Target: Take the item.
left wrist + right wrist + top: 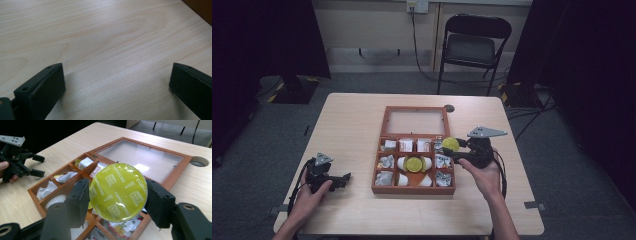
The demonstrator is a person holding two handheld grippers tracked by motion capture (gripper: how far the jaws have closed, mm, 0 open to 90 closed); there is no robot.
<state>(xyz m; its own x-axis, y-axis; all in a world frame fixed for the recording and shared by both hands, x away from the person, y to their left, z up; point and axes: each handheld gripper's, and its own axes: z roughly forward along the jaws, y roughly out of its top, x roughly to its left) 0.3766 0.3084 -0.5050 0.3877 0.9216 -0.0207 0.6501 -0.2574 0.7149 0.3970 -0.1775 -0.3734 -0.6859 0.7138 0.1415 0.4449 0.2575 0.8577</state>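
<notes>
A wooden compartment box (413, 190) lies in the middle of the table with its glass lid (416, 121) folded flat behind it. My right gripper (451, 148) hovers over the box's right side, shut on a yellow-green coffee capsule (450, 144). In the right gripper view the capsule (117, 191) reads "Cappuccino" and sits pinched by its edges between the two pads (80, 197) of that gripper (117, 197). A second yellow-green capsule (414, 163) rests in the box's centre compartment. My left gripper (346, 178) lies on the table left of the box, open, with bare wood between its jaws (117, 82).
Small compartments hold wrapped sachets (387, 162) and white cups (56, 200). A cable hole (449, 108) sits behind the lid. A black folding chair (472, 47) stands beyond the table's far edge. The left gripper (38, 165) is seen across the box.
</notes>
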